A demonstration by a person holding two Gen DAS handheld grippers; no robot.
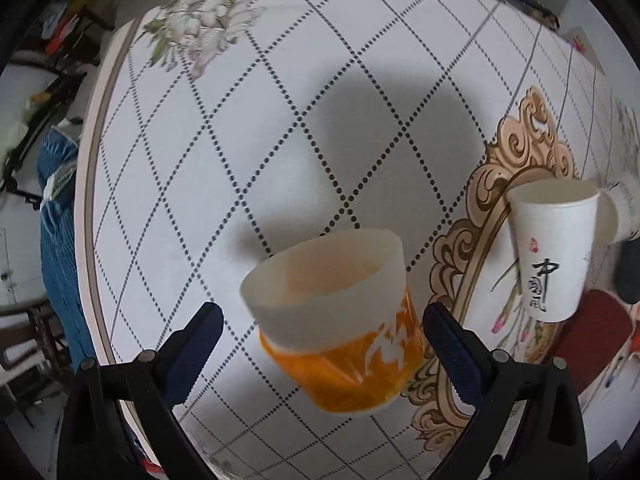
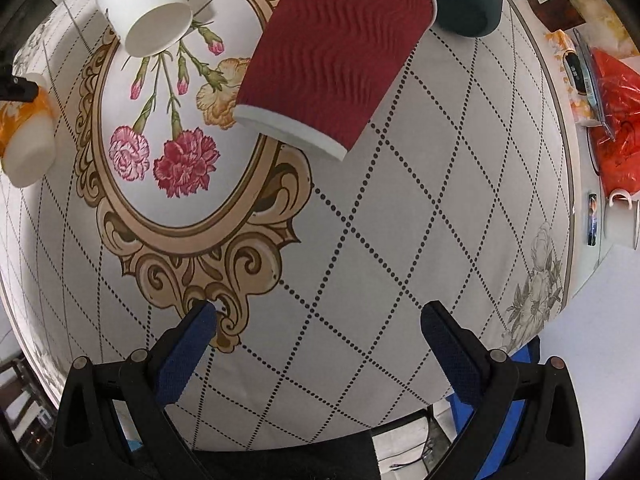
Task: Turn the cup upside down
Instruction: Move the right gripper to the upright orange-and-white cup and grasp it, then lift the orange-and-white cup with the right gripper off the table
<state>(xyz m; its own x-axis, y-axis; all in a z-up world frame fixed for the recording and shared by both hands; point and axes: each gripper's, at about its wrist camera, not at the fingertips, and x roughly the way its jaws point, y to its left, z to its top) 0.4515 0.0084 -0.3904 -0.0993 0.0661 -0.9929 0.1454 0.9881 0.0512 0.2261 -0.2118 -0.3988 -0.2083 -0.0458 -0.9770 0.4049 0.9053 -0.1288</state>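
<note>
The orange cup (image 1: 336, 320) stands between the fingers of the left claw (image 1: 322, 318), mouth up, its long axis near upright with a slight lean. Both pads are spread wide and neither touches the cup wall, so nothing is gripped. By my reading this is the approach to the grasp: the flip has not begun, since the open rim faces up and the base seems to rest on the worktop (image 1: 280, 140).

The next move calls for closing the pads squarely on the cup's sides, low enough to hold without crushing the thin wall, then lifting and turning the wrist half a turn so the rim comes down flat.

The right claw (image 2: 320, 316) hangs spread and empty over bare worktop. Ahead of it a red cup (image 2: 336, 52) stands rim down, a white cup (image 2: 146, 6) sits ahead to its left, and the orange cup lies far to its left.
</note>
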